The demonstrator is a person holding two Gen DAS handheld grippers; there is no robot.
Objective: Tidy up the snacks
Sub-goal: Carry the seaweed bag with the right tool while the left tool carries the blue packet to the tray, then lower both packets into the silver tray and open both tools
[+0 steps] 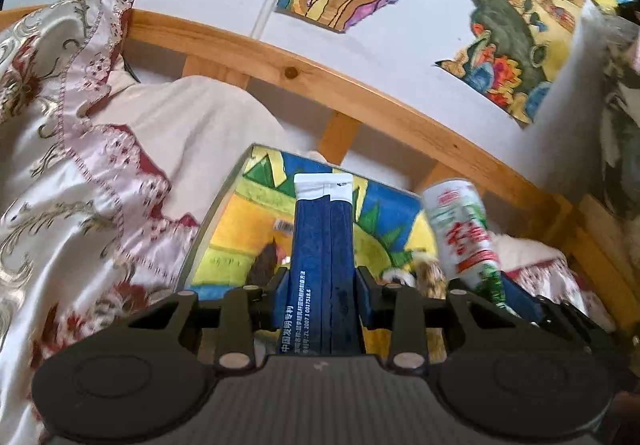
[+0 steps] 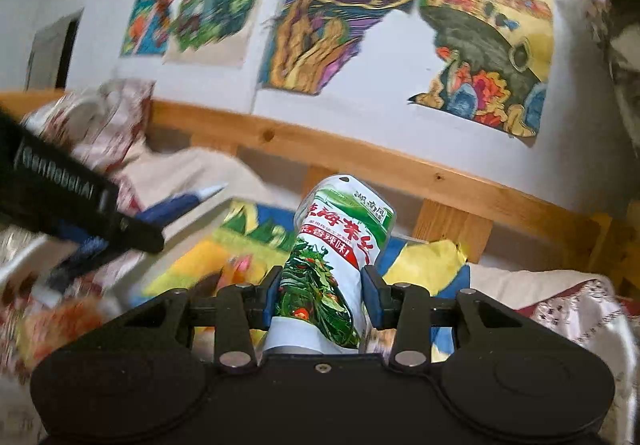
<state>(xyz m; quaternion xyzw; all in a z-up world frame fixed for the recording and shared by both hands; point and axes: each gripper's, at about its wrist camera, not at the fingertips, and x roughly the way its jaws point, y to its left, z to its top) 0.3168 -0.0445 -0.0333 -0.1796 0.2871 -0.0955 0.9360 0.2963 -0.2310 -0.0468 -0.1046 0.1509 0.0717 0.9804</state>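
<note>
The left claw (image 1: 322, 285) grips a long dark blue packet (image 1: 323, 245); the right claw (image 2: 320, 293) grips a glossy white-green snack bag (image 2: 332, 261). Both hang above a colourful drawing (image 1: 236, 229) on the satin bed cover (image 1: 80, 173), before a wooden rail (image 1: 360, 97).

The black two-finger left gripper (image 1: 322, 281) is seen at the lower centre of its frame, closed upon a dark blue packet (image 1: 322, 245); the black two-finger right gripper (image 2: 322, 285) is likewise clamped on a green-and-white pouch (image 2: 332, 265), both raised
</note>
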